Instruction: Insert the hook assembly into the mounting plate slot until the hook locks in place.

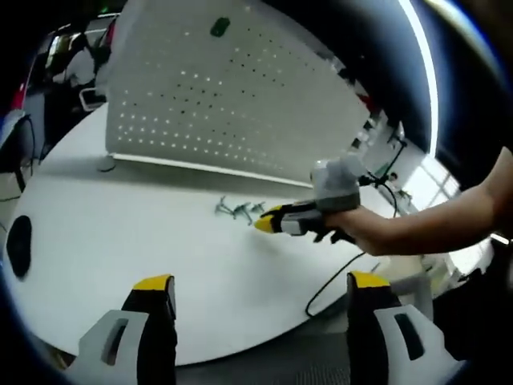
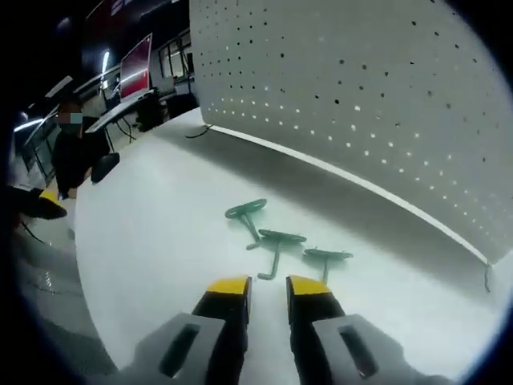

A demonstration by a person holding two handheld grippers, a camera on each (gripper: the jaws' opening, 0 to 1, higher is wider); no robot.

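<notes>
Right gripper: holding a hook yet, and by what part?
Nothing held. The right gripper is nearly shut with nothing between the jaws; the three hooks lie on the table just ahead of it.

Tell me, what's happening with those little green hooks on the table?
A person is holding a hand-held gripper in each hand. The right hand-held gripper is reaching toward three green hooks lying on the white table, its jaws nearly closed and holding nothing. The left hand-held gripper waits farther back with its jaws wide apart. A white pegboard stands upright behind the hooks, with one green piece already on it. No hook has been picked up yet.
</notes>
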